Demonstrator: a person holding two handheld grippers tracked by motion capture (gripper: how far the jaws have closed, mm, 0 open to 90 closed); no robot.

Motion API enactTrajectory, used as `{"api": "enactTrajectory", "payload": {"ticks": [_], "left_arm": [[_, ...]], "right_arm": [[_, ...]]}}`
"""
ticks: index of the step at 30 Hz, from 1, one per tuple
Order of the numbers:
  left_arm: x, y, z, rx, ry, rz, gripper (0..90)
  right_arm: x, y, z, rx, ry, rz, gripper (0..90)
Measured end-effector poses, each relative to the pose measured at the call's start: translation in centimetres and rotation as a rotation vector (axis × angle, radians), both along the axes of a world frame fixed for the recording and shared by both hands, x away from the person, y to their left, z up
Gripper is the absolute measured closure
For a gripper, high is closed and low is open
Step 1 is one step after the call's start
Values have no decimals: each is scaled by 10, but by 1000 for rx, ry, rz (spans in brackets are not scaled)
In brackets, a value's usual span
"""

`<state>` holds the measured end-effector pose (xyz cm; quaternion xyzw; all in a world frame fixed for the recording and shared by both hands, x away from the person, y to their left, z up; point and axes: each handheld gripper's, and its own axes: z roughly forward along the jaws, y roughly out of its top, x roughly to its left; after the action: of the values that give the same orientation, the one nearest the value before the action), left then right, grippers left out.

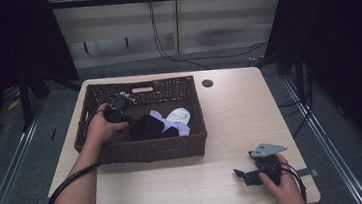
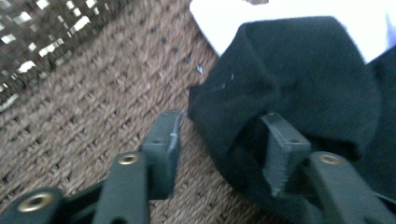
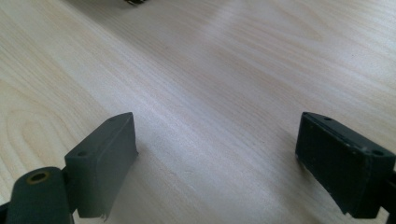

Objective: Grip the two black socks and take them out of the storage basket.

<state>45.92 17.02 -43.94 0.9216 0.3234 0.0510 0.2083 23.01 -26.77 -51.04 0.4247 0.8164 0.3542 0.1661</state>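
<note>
The black cloth (image 1: 146, 127) lies in the basket (image 1: 143, 151), bunched up, its long side running across the basket toward the white cloth (image 1: 179, 115) beside it. The left tool (image 2: 224, 135) is down in the basket, half closed around a fold of the black cloth; whether it squeezes yet is hard to tell. That close view is blurry. The right tool (image 3: 217, 158) rests on the desk (image 1: 230, 107), wide apart and holding nothing.
</note>
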Motion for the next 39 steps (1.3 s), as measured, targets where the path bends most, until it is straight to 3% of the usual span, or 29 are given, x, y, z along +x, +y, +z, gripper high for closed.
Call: {"api": "enactTrajectory", "payload": {"ticks": [3,4,6,9,20,30,39], "left_arm": [[-1,-1,-1,52,29,-5,699],[-1,-1,2,57,48,3,794],[-2,0,6,55,44,2,852],[-4,1,17,45,37,18,867],[-7,1,64,72,35,-41,871],[-15,-2,116,37,11,-73,872],[-36,-7,164,3,-15,-148,872]], "right_arm": [[0,0,0,0,1,-1,120],[0,0,0,0,1,-1,120],[0,0,0,0,1,-1,120],[0,0,0,0,1,0,120],[0,0,0,0,-2,1,120],[0,0,0,-2,0,1,120],[0,0,0,-2,-1,1,120]]}}
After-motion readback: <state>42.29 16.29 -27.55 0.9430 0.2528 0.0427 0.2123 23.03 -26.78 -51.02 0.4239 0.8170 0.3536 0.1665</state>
